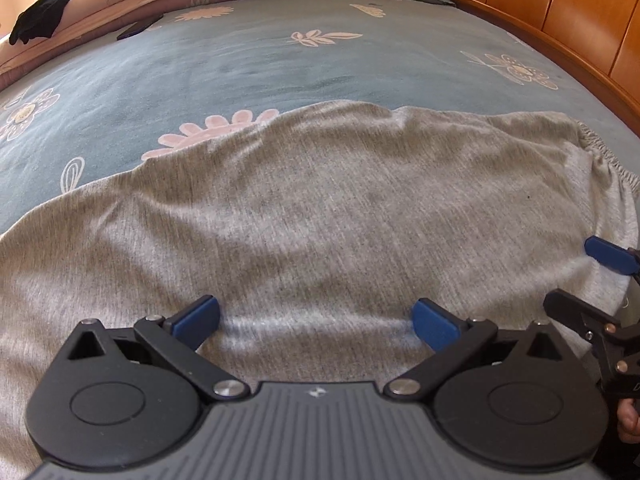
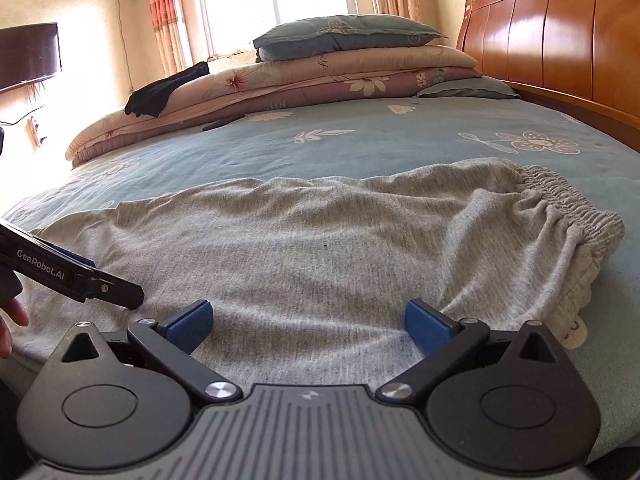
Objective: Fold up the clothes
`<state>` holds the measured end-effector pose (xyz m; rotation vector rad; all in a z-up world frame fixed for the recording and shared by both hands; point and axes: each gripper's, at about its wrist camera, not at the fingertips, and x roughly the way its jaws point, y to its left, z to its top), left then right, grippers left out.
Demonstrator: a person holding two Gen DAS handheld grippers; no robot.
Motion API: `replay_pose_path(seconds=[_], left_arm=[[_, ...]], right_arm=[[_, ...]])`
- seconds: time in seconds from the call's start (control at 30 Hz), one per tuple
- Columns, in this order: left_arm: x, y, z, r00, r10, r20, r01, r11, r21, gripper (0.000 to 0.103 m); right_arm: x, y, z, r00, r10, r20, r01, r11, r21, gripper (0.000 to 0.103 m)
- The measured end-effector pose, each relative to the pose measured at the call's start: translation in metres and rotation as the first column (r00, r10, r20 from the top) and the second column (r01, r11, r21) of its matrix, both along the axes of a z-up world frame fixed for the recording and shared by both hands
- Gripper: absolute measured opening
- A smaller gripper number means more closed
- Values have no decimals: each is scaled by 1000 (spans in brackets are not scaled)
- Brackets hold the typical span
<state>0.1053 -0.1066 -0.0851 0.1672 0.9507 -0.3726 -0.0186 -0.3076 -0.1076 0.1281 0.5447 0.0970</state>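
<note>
- The left wrist view sits low and close over the grey garment (image 1: 320, 220), looking forward and down past its own wide-spread blue fingertips (image 1: 200, 316) across the bed (image 1: 240, 64).
- The right wrist view sits just as near but looks more level, taking in the window (image 2: 276, 0) and headboard (image 2: 560, 40).
- Both share the garment, bedsheet, folded quilts (image 2: 300, 80) and headboard.
- Each view catches the other gripper at its edge.

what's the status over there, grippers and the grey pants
Left hand-held gripper open, right hand-held gripper open, both low over the near edge. Grey pants flat on the bed, waistband right, unfolded. Nothing in the way.
</note>
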Motion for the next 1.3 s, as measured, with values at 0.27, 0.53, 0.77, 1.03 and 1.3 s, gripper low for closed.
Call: replay_pose_path(seconds=[0.27,0.53,0.77,1.03,1.3], left_arm=[[-4,-4,4,997,67,-34,-66,997,30,102],[-11,-1,5,995,94,-15,-94,996,13,102],[-22,26,27,984,166,-69,-171,982,-84,102],[-48,9,8,992,102,-80,-106,993,-51,102],[-74,21,15,994,54,-96,-64,992,-105,102]], right_arm=[[-18,-33,12,999,-12,53,2,986,169,103],[26,-52,20,997,-65,-38,68,994,84,103],[21,-45,1,997,-65,-30,64,998,-19,103],[22,-34,-2,994,-108,-6,107,991,-76,103],[21,-30,-5,993,-121,14,122,988,-92,103]])
